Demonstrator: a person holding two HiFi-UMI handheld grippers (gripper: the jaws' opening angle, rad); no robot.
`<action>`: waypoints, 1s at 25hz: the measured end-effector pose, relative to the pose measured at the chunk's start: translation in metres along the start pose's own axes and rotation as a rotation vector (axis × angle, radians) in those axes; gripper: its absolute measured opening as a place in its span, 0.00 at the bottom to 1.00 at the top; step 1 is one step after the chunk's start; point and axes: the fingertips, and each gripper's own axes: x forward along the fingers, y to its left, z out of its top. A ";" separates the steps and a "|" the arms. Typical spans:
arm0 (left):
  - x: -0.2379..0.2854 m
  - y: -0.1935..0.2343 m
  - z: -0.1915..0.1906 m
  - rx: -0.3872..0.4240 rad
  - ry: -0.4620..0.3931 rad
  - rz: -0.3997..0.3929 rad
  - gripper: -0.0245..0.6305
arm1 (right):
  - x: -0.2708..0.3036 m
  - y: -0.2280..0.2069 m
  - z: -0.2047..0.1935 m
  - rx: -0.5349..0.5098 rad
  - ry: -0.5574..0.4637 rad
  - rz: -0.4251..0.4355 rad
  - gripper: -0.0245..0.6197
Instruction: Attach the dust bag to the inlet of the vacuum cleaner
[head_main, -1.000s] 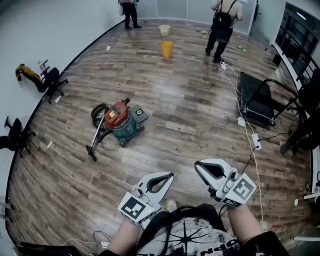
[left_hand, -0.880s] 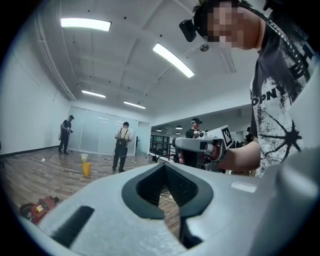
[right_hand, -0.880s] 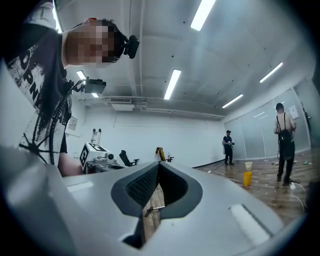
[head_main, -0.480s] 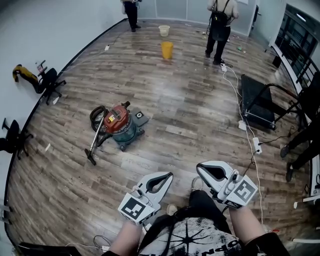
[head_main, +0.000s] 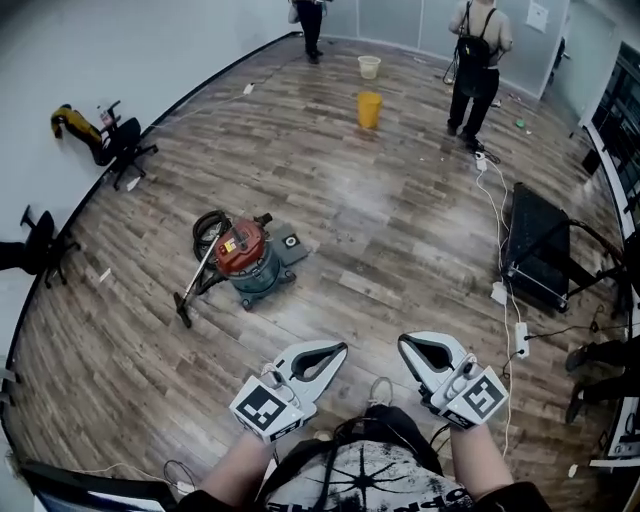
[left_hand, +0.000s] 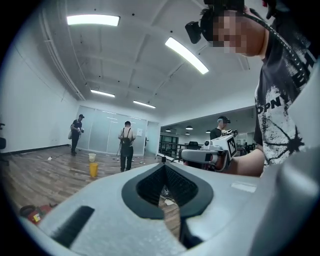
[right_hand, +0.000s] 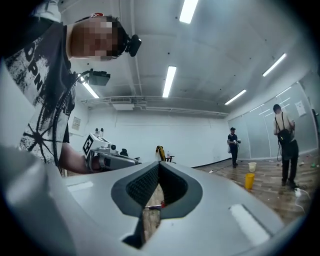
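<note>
The left gripper (head_main: 335, 352) and right gripper (head_main: 408, 345) are held side by side low in the head view. Each has its jaws pressed together with nothing between them. The vacuum (head_main: 245, 258) stands on the floor (head_main: 400, 230) at 11 o'clock from them, well apart. A flat dark piece with a pale ring, probably the dust bag (head_main: 291, 243), lies against the vacuum at its 2 o'clock. Compared with a second ago, both grippers look unchanged. The vacuum now sits slightly lower in view, and the yellow bucket (head_main: 369, 108) at 12 o'clock has slid right. This suggests the person is walking up to the vacuum, and the attaching looks not yet begun.
</note>
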 end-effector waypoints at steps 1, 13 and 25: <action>0.018 0.004 0.005 0.010 -0.005 0.000 0.04 | -0.001 -0.015 0.003 -0.014 0.002 0.015 0.05; 0.170 0.017 0.023 0.036 0.008 0.001 0.04 | -0.048 -0.155 0.005 -0.065 0.012 0.053 0.05; 0.225 0.054 0.034 0.076 -0.044 0.000 0.04 | -0.032 -0.211 0.005 -0.092 0.011 0.074 0.05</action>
